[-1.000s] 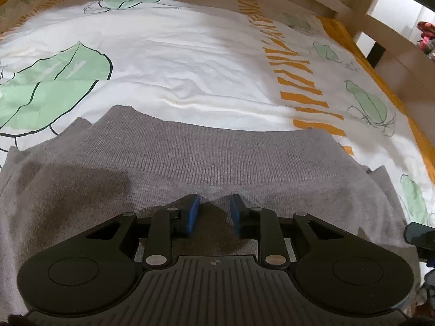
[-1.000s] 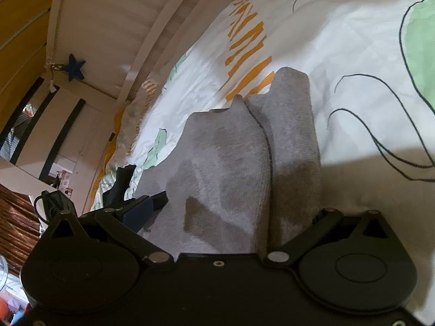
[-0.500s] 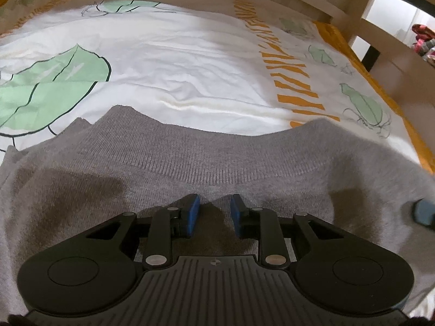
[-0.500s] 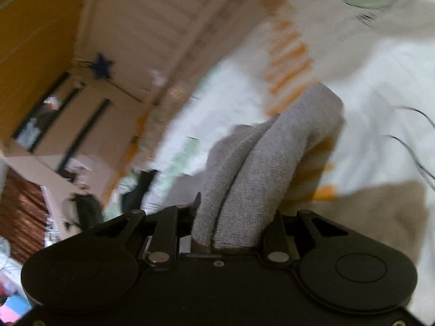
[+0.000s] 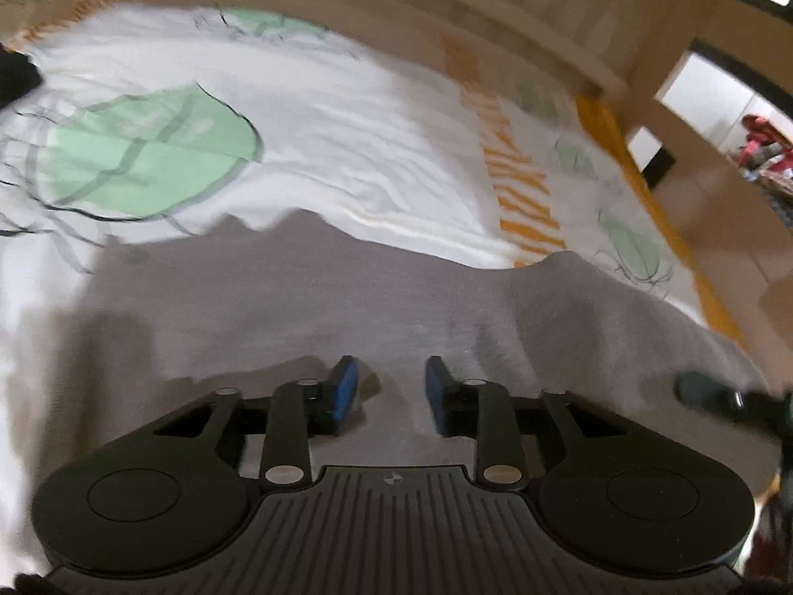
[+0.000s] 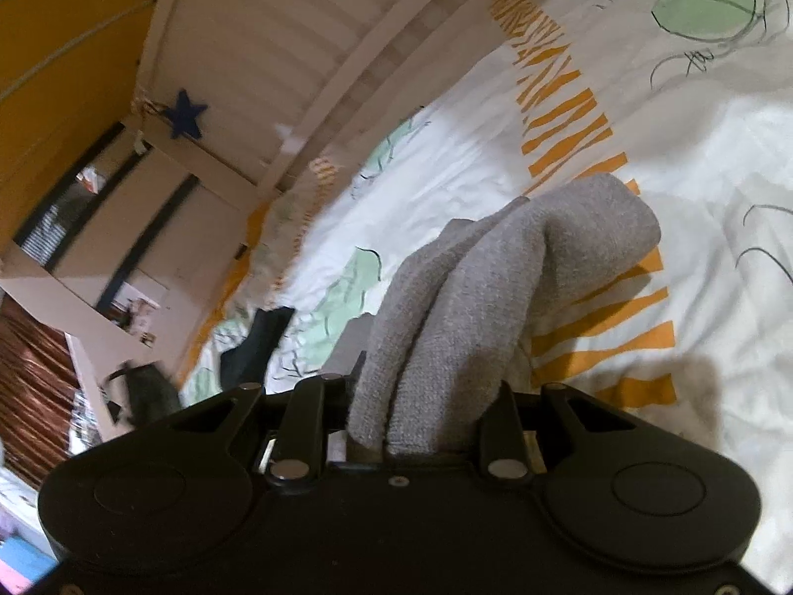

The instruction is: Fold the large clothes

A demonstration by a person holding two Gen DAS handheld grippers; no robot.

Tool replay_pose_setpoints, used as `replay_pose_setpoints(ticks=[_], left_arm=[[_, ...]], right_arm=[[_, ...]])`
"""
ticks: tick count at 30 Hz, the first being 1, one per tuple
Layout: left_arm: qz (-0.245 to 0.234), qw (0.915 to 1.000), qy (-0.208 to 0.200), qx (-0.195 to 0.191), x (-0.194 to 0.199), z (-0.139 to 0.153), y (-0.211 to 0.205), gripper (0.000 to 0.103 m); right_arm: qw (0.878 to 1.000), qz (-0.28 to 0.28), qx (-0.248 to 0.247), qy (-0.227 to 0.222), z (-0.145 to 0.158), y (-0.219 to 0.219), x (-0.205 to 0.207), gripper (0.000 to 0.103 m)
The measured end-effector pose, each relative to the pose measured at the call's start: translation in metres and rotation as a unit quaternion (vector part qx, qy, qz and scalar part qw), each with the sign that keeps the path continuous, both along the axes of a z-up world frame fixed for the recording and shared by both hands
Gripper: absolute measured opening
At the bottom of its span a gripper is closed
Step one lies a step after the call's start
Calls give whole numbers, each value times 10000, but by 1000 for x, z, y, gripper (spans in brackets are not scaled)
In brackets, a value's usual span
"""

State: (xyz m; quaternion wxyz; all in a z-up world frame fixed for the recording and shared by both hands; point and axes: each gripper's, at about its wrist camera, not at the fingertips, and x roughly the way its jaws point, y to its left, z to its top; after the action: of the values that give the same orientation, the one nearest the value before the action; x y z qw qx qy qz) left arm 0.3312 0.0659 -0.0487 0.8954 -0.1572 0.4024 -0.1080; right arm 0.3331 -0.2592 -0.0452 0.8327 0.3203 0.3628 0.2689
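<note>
A grey knitted sweater (image 5: pixel 307 297) lies on the bed, its far edge lifted and rippled. My left gripper (image 5: pixel 387 394) sits low over the sweater's near part, its blue pads (image 5: pixel 344 386) apart with a fold of cloth between them; the frames do not show whether they pinch it. My right gripper (image 6: pixel 426 411) is shut on a bunched end of the sweater (image 6: pixel 495 287), held up off the bed; its fingertips are hidden under the cloth. The right gripper also shows at the right edge of the left wrist view (image 5: pixel 713 396).
The bedcover (image 5: pixel 347 139) is white with green leaves and orange stripes. A wooden bed rail (image 5: pixel 545 25) runs along the far side. A dark garment (image 6: pixel 257 342) lies on the bed's far end. Shelves and a star decoration (image 6: pixel 184 114) stand beyond.
My right gripper closed on the sweater's end and lifted it off the bed. The sweater's right side rose and its far edge rippled. My left gripper stayed over the cloth, its view tilted.
</note>
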Motion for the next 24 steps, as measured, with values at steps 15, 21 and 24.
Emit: replay_pose_setpoints(ticks=[15, 21, 24], left_arm=[[390, 9977, -534, 117, -46, -2, 103, 46], [724, 9948, -712, -59, -55, 10, 136, 46], [966, 9925, -694, -281, -58, 11, 154, 47]], right_arm=[[9938, 672, -881, 129, 43, 149, 24, 35], [9879, 937, -1185, 359, 25, 214, 27, 35], [9839, 1079, -1354, 453, 13, 240, 26, 35]])
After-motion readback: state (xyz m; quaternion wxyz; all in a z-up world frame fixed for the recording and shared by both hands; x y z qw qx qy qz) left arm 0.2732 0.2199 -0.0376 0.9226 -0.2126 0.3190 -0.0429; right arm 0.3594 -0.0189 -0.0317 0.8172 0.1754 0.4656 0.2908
